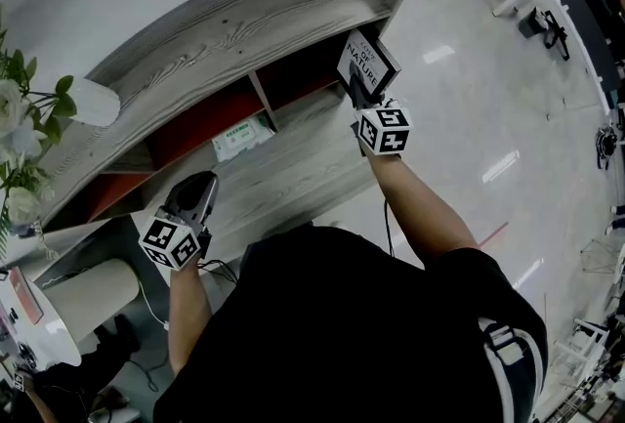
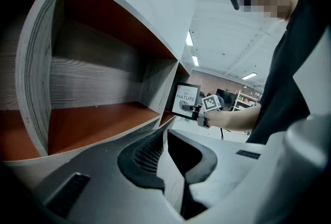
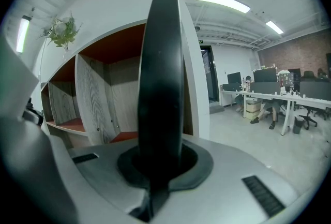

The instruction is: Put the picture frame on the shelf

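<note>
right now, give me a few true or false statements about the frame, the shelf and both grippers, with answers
1. The right gripper is shut on the picture frame. True.
2. The picture frame lies on top of the shelf. False: it is held at the opening of the shelf's right end compartment.
3. The left gripper holds the wipes pack. False: its jaws are shut on nothing, and the pack lies in a middle compartment.
4. White flowers are at the shelf's left end. True.
</note>
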A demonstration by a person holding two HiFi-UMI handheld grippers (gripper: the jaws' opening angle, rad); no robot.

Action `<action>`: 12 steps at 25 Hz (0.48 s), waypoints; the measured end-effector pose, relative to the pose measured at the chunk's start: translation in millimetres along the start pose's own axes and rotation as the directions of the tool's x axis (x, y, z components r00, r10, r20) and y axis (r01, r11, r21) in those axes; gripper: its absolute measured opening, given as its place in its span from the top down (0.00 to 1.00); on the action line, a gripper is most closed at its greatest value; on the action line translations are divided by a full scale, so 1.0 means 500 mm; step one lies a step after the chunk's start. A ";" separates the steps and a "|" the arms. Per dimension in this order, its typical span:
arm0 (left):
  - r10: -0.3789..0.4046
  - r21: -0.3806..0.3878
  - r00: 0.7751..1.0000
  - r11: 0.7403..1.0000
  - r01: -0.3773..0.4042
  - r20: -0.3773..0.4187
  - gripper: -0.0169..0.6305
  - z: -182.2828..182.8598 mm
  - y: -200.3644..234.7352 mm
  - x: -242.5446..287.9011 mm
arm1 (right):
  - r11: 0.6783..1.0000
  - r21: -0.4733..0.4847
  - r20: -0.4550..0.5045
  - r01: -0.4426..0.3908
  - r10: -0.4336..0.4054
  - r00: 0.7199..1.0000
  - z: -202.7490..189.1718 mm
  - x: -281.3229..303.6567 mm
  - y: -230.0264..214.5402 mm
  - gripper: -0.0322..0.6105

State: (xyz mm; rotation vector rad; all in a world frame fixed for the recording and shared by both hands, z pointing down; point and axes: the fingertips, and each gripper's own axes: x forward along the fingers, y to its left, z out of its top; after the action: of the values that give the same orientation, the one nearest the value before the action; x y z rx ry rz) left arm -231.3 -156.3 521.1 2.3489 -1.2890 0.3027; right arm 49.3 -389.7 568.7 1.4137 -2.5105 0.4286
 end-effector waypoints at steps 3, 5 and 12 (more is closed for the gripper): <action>0.003 0.000 1.000 1.000 -0.003 -0.005 0.93 0.000 0.006 0.002 | 1.000 -0.004 0.008 0.000 0.000 1.000 0.004 0.009 -0.001 0.91; 0.005 -0.001 1.000 1.000 -0.005 -0.008 0.93 0.000 0.009 0.004 | 1.000 -0.006 0.011 -0.001 0.001 1.000 0.005 0.017 -0.002 0.91; 0.001 -0.009 1.000 1.000 -0.002 -0.020 0.93 -0.007 0.019 0.012 | 1.000 -0.005 0.020 -0.004 0.004 1.000 0.008 0.042 0.002 0.91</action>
State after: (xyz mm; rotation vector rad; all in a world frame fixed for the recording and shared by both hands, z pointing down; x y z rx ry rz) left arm -235.9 -163.7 528.9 2.3318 -1.2800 0.3200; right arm 37.5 -407.5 572.0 1.4185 -2.5288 0.4110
